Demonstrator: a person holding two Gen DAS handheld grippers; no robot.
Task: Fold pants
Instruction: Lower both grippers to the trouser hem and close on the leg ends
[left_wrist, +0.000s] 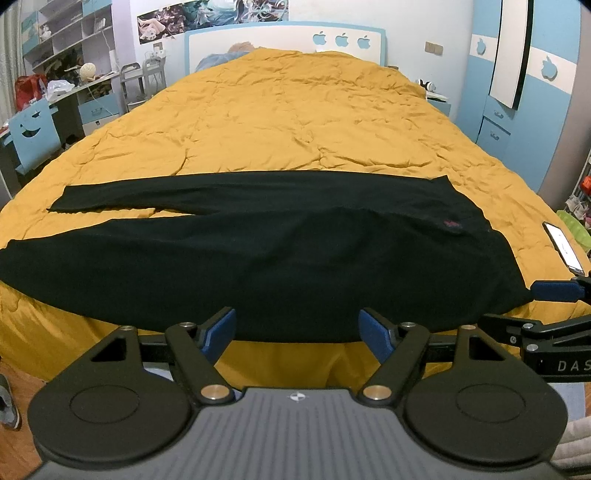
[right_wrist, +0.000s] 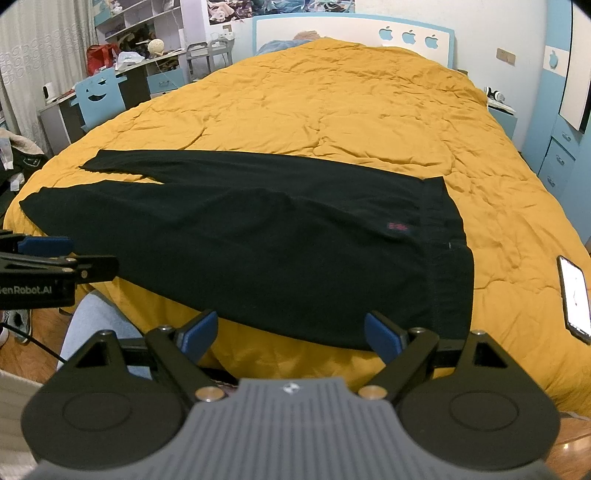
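Pants (left_wrist: 280, 258) flat across near edge of bed (left_wrist: 295, 122), waist right, legs left, split apart. No fold made yet. Left gripper (left_wrist: 297, 328) and right gripper (right_wrist: 290, 330) both spread, empty, at near hem

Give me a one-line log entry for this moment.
stage: pre-grasp | pants: flat on bed, legs left, waistband right | left gripper: open, near edge | right gripper: open, near edge | phone: beside waistband
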